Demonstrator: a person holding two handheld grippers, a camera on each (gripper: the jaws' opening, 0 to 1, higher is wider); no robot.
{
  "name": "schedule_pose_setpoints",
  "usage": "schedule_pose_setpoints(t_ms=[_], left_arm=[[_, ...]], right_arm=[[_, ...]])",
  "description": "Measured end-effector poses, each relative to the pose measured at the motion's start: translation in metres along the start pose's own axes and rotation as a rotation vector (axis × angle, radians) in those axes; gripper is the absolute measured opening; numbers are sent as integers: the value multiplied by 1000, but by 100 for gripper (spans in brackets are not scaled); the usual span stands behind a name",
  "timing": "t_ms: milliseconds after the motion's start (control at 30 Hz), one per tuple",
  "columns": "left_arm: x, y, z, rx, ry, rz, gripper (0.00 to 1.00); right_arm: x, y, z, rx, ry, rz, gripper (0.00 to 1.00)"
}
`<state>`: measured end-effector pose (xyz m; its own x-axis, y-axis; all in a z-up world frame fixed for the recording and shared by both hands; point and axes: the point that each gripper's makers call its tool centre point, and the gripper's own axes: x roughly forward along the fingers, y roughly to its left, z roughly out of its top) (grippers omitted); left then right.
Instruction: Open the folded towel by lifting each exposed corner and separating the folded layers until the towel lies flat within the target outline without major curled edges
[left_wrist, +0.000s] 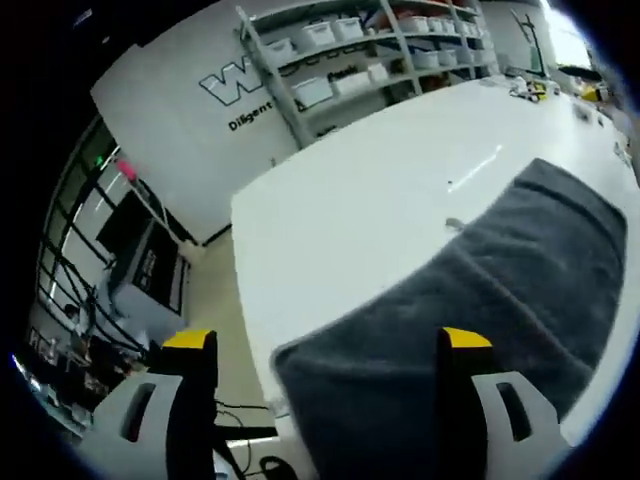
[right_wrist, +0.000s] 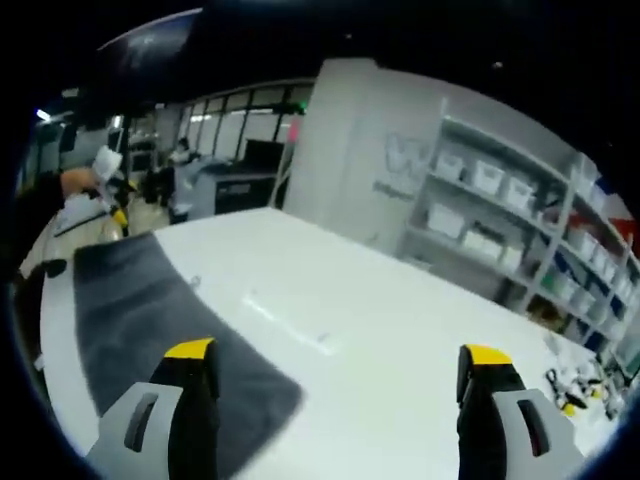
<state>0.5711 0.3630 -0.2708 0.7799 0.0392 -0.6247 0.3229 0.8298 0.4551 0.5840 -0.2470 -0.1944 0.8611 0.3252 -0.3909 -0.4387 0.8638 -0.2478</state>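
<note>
2 grippers hover over a white worktop (left_wrist: 350, 210) where a folded dark grey towel (left_wrist: 480, 320) lies near the edge. The left gripper (left_wrist: 330, 350) is wide open and holds nothing; so is the right gripper (right_wrist: 335, 365), above the towel's other end. Best approach, likely: lower each onto an exposed corner, pinch only the top layer, then peel outward slowly.

The dark grey folded fabric towel (left_wrist: 470, 320) runs off the left gripper view's lower edge, and small tools on the white table's far end (right_wrist: 565, 385) are too blurred to identify.
</note>
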Motion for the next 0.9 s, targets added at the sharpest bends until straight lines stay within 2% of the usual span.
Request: schedule_pose_setpoints(t_ms=[33,133,200,267,400,467,500,533,567,633,733,833,900], left_arm=[[3,6,-4,34,28,27,87],[15,13,-20,89,111,53,85],[20,16,-26,78,137,68,77],[27,15,-29,74,147,60,78],[39,8,-39,17,174,31,79],[44,8,-46,-16,197,28,75],[48,7,-48,-72,191,20,72],[61,20,-45,-101,193,12,70],[71,24,-47,-133,199,2,68],[83,30,-53,-142,227,-9,69],[109,53,-54,-151,263,-11,69],[127,69,-60,-152,300,-4,68],[133,71,-65,-190,313,-4,65]], right_arm=[[3,-1,-2,-3,7,-3,100],[13,-6,-5,-3,14,-16,100],[21,-6,-11,6,26,-10,100],[28,-3,-18,5,41,-5,100],[43,-2,-36,11,72,7,100],[49,-2,-43,15,82,12,100],[52,-1,-46,17,87,13,100],[55,-1,-48,21,91,15,100],[57,-1,-50,23,93,17,100],[63,1,-53,32,95,23,100],[70,6,-60,35,106,33,100],[77,12,-68,29,119,48,100],[83,15,-75,23,127,59,100]])
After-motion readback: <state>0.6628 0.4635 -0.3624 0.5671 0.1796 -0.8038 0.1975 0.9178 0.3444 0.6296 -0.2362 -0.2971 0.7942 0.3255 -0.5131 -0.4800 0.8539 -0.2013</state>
